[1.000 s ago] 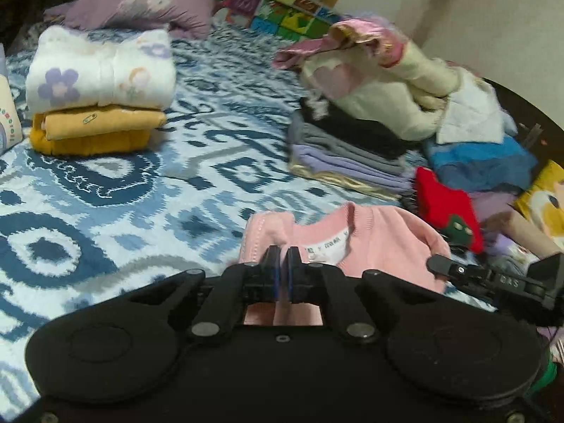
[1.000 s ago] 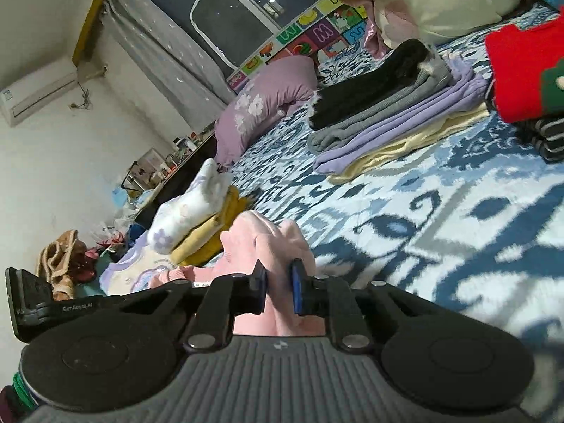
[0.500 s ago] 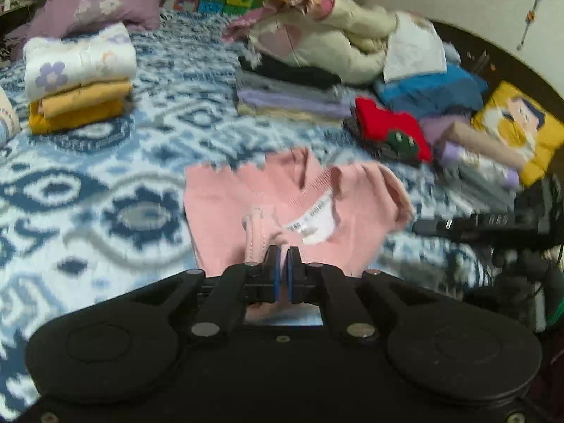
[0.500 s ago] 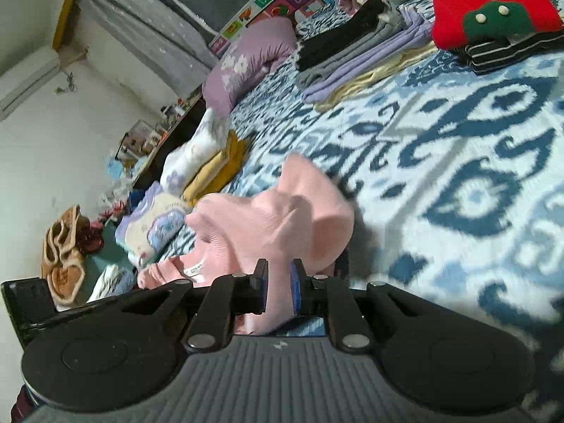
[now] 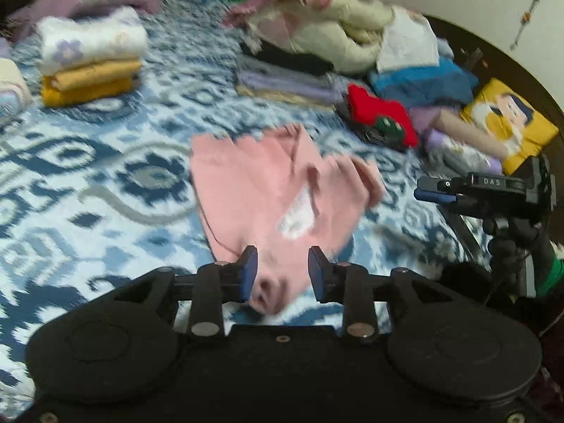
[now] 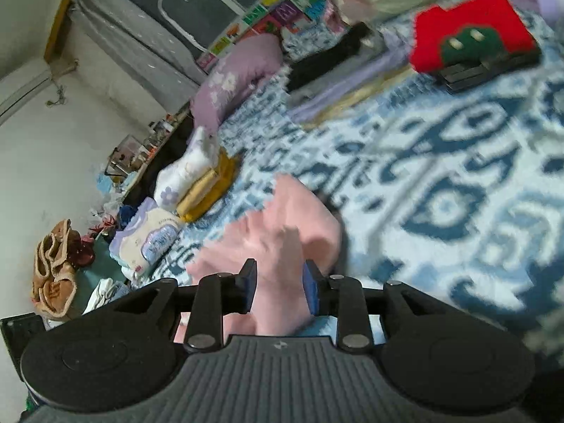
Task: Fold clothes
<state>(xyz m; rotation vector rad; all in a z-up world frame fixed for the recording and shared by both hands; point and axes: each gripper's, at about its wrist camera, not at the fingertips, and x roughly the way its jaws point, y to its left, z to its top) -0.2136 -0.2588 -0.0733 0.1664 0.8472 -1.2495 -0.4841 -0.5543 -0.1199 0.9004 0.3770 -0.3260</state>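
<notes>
Both grippers opening, pink garment dropped beside red sweater

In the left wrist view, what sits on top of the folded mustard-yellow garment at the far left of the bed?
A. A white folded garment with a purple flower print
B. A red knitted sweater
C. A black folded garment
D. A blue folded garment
A: the white folded garment with a purple flower print rests directly on the folded mustard-yellow garment.
</notes>
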